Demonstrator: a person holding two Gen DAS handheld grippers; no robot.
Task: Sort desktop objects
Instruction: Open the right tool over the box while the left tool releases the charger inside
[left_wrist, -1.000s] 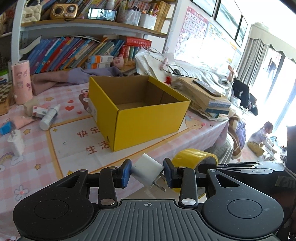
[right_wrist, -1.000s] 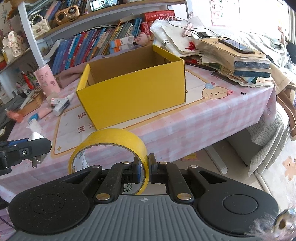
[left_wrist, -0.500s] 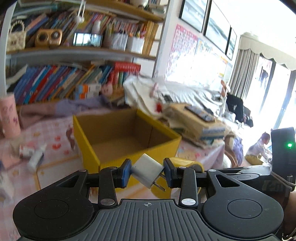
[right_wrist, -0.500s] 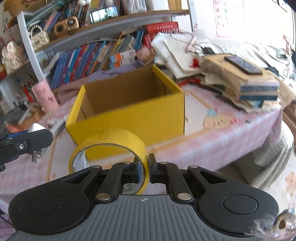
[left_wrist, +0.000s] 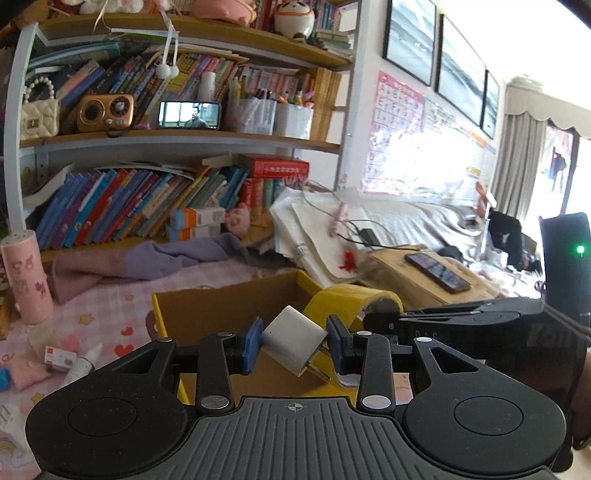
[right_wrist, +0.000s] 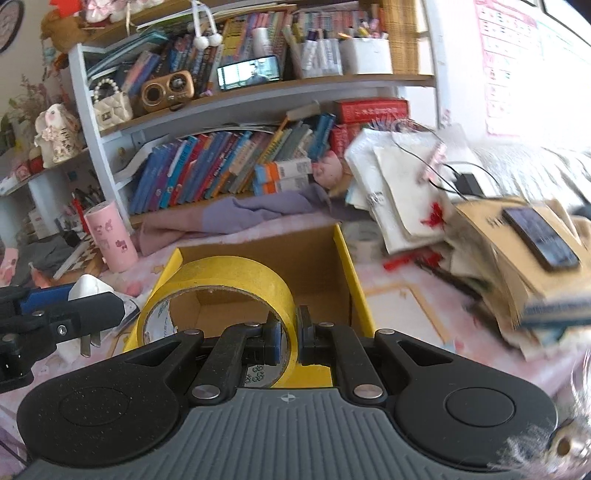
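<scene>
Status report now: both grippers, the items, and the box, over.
Left gripper shut on white plug. Right gripper shut on yellow tape. Both at open yellow box, nothing inside seen. No obstruction.

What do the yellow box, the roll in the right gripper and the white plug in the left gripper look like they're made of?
Yellow box: cardboard, matte yellow outside, raw brown inside.
Tape roll: yellow adhesive tape, slightly glossy, wound on what looks like a brown card core.
White plug: smooth, probably hard plastic, with metal prongs.
</scene>
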